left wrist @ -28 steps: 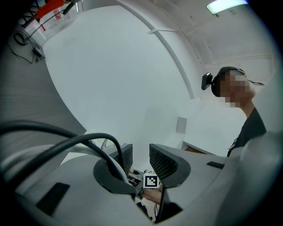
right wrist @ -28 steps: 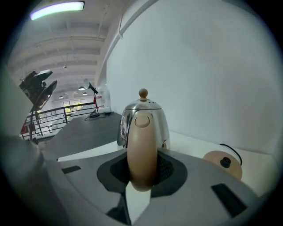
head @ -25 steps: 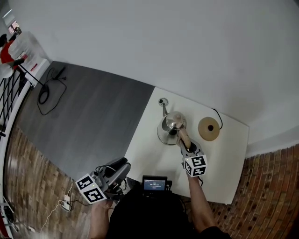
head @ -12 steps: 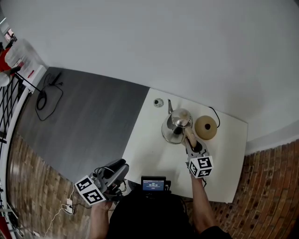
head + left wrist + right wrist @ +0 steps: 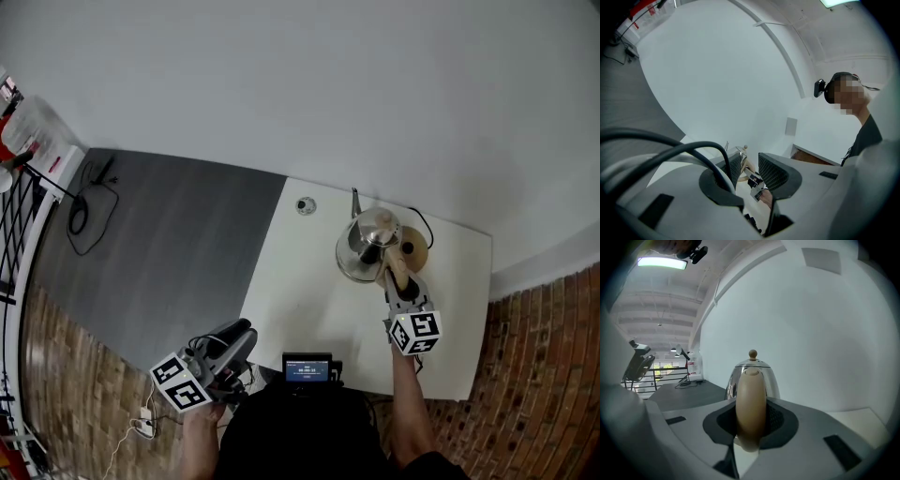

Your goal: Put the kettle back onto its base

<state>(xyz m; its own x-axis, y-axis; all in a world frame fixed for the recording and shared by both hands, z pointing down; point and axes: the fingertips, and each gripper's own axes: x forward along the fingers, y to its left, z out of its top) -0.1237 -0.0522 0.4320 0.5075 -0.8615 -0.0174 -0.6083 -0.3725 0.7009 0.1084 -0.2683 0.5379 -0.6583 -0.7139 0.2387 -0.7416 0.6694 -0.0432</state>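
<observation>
Kettle (image 5: 367, 246) of shiny steel clamped by its tan handle (image 5: 750, 404) in right gripper (image 5: 397, 277), overlapping round tan base (image 5: 419, 246) at far edge of white counter (image 5: 300, 281), left gripper (image 5: 242, 334) gaping, empty, off near corner

A white table (image 5: 309, 281) stands against a plain white wall (image 5: 328, 84). Beside it is a smooth grey floor (image 5: 178, 244), bordered by brick paving (image 5: 66, 375). A black cable (image 5: 80, 211) lies looped on the grey floor near a black railing (image 5: 19, 216), and a strip light (image 5: 662, 262) glows on the ceiling.
</observation>
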